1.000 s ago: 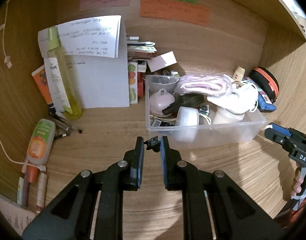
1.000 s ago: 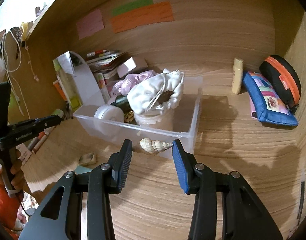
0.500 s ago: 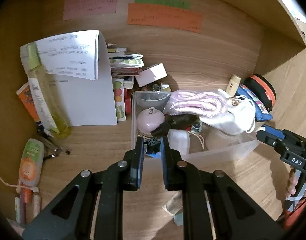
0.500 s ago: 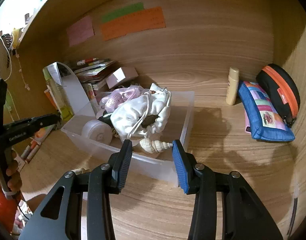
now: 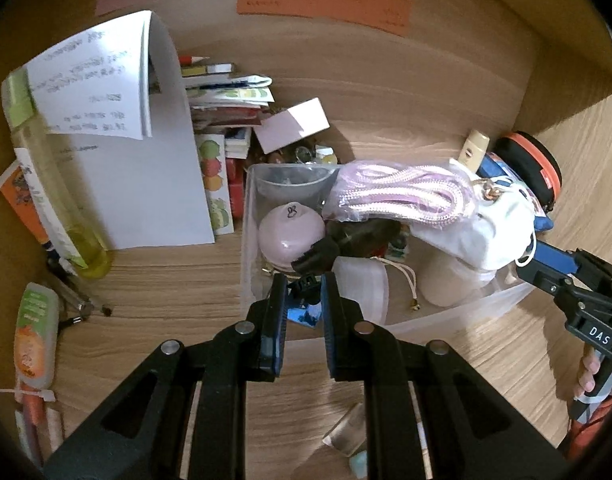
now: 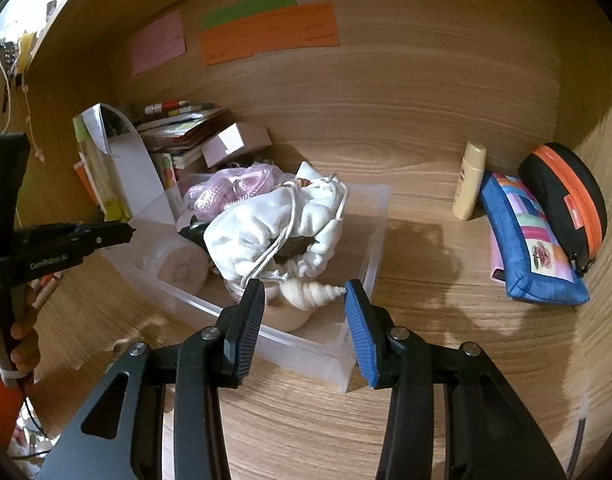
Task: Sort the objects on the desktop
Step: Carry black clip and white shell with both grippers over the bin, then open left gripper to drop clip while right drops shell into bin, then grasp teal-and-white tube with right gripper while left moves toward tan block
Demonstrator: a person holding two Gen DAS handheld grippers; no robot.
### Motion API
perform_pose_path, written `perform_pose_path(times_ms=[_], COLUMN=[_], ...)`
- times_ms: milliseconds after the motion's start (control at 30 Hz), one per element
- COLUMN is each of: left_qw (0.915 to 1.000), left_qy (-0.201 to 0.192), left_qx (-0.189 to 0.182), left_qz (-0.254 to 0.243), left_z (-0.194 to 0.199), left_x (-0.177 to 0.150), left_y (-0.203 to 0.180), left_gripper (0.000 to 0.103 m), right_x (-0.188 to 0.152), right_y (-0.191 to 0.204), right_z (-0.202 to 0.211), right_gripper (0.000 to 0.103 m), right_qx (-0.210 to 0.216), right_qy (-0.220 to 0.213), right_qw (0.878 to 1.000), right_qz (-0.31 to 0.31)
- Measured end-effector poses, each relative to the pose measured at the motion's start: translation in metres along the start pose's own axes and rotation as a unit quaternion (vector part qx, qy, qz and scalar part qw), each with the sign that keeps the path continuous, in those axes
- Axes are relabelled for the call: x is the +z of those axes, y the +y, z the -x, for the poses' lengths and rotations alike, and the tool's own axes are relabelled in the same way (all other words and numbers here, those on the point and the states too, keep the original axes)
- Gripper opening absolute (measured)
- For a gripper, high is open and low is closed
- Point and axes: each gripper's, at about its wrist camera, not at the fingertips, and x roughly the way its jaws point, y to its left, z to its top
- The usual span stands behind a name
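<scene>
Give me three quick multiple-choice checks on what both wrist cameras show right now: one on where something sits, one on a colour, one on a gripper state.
1. Where does the blue patchwork pouch lie?
A. inside the clear bin
B. on the desk, right of the clear bin
C. on the stack of books

2. What colour is the zip band on the round black case?
A. orange
B. green
C. white

3. What does the right gripper carry?
A. nothing, jaws wide apart
B. a spiral seashell between its pads
C. a yellow bottle

Answers:
1. B: the pouch rests on bare wood by the side wall, apart from the bin.
2. A: an orange stripe runs round the case.
3. B: the shell spans the gap between the pads, above the bin's near end.
</scene>
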Motion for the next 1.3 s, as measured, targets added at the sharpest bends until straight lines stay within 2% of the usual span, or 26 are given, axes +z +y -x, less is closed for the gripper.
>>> perform_pose_path(times_ms=[100, 167, 267, 333, 400, 500, 567, 633, 733, 833, 1000, 1300], left_qw=[1.0, 0.9999, 0.9997, 0.9995, 0.999, 0.998, 0.9974, 0.9965, 0.9954, 0.9953, 0.995, 0.9936], left_qy=[0.002, 0.006, 0.006, -0.001, -0.015, -0.033, -0.043, -0.057, -0.069, -0.072, -0.074, -0.077], left_qx=[-0.001, -0.002, -0.003, 0.0, 0.008, 0.016, 0.022, 0.032, 0.044, 0.048, 0.061, 0.081], left_qz=[-0.005, -0.011, -0.022, -0.033, -0.042, -0.051, -0.053, -0.051, -0.049, -0.043, -0.027, 0.019], left_z=[-0.002, -0.003, 0.001, 0.006, 0.015, 0.03, 0.041, 0.053, 0.067, 0.08, 0.094, 0.113], left_x=[0.0, -0.001, -0.002, -0.004, -0.006, -0.009, -0.011, -0.015, -0.021, -0.028, -0.042, -0.077], left_y=[-0.002, -0.005, -0.009, -0.012, -0.014, -0.016, -0.014, -0.01, -0.002, 0.008, 0.025, 0.066], left_gripper=[0.015, 0.015, 0.023, 0.044, 0.055, 0.062, 0.069, 0.082, 0.091, 0.095, 0.097, 0.1], right_x=[0.0, 0.0, 0.0, 0.0, -0.001, -0.002, -0.004, -0.005, -0.008, -0.012, -0.022, -0.043], right_y=[0.004, 0.007, 0.012, 0.017, 0.022, 0.03, 0.035, 0.041, 0.049, 0.058, 0.078, 0.119], right_z=[-0.001, 0.0, 0.006, 0.01, 0.014, 0.021, 0.026, 0.031, 0.035, 0.038, 0.036, 0.009], right_gripper=[0.038, 0.043, 0.056, 0.063, 0.071, 0.078, 0.082, 0.084, 0.085, 0.085, 0.086, 0.087], right_qx=[-0.013, -0.017, -0.023, -0.028, -0.033, -0.034, -0.033, -0.033, -0.023, -0.014, 0.001, 0.023], right_qy=[0.0, 0.0, -0.007, -0.013, -0.016, -0.02, -0.022, -0.023, -0.02, -0.013, 0.006, 0.063], right_qw=[1.0, 1.0, 1.0, 0.999, 0.999, 0.999, 0.999, 0.999, 0.999, 0.999, 1.0, 0.998], right_qz=[0.01, 0.013, 0.018, 0.023, 0.027, 0.029, 0.031, 0.032, 0.031, 0.028, 0.025, 0.022])
